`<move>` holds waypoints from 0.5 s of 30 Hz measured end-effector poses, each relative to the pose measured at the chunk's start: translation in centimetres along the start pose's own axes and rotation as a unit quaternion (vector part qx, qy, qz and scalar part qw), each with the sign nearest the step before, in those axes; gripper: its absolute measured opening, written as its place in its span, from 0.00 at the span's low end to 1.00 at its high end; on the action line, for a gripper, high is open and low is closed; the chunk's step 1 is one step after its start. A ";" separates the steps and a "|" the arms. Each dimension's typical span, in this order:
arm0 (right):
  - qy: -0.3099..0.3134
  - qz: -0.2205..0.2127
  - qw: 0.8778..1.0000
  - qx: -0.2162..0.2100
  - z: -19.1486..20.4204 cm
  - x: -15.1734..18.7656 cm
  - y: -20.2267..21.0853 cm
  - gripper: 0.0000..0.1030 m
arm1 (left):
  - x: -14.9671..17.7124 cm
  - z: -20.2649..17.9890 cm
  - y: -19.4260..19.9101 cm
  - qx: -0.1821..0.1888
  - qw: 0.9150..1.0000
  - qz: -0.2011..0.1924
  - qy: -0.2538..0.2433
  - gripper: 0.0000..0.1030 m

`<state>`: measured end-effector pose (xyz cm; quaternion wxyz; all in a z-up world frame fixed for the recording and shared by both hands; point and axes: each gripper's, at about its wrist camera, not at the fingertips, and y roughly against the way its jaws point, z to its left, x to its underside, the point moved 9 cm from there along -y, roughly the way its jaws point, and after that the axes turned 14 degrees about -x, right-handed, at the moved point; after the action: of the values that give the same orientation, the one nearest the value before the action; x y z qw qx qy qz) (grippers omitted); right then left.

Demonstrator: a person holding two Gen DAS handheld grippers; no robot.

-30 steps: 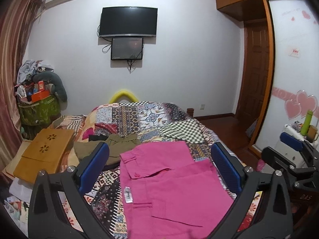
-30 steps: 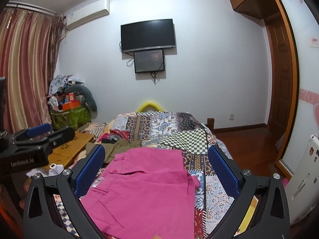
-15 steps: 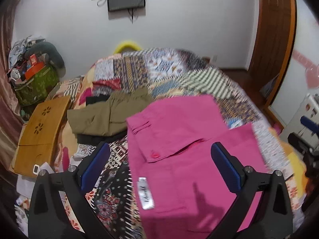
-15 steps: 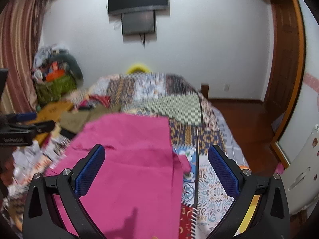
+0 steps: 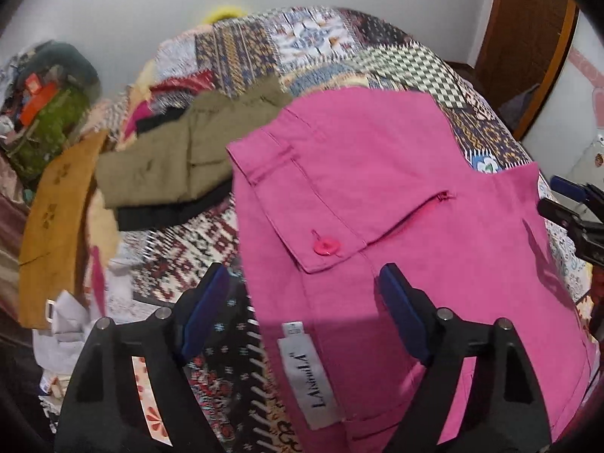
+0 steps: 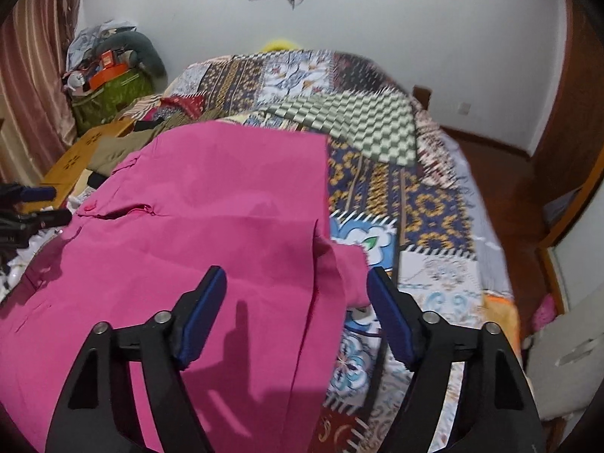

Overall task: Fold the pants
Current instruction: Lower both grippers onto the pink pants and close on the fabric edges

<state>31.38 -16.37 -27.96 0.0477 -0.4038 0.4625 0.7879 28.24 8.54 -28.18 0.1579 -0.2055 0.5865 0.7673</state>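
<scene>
Now both tongs are coming at the pink pants, which lie flat on the quilted bed in the centre of both views. The left tongs straddle the waist edge by the label, jaws closing, cloth between but not pinched. The right tongs close likewise over the bunched edge at lower centre. The fold looks only begun; next, each needs a firm pinch. Olive clothes at upper left lie just beside the waistband.
</scene>
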 end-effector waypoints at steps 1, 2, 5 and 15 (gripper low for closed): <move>-0.003 0.001 1.000 -0.005 -0.4 0.0 -0.4 0.69 | 0.1 -0.3 -0.3 0.009 1.000 0.007 0.001 0.80; -0.006 0.003 1.000 -0.008 -0.6 0.0 -0.8 0.69 | 0.3 -0.5 -0.8 0.021 1.000 0.017 0.002 0.80; -0.012 0.011 1.000 -0.014 -1.0 -0.5 -2.2 0.68 | 0.7 -1.2 -1.5 0.048 0.998 0.036 0.005 0.75; -0.027 0.034 0.998 -0.055 -0.9 -0.3 -4.9 0.35 | 0.5 -2.5 -2.0 0.081 0.995 0.048 0.007 0.45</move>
<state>34.30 -14.25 -31.35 0.0112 -0.3685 0.4301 0.8241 29.15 6.70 -30.66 0.1324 -0.1691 0.6573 0.7224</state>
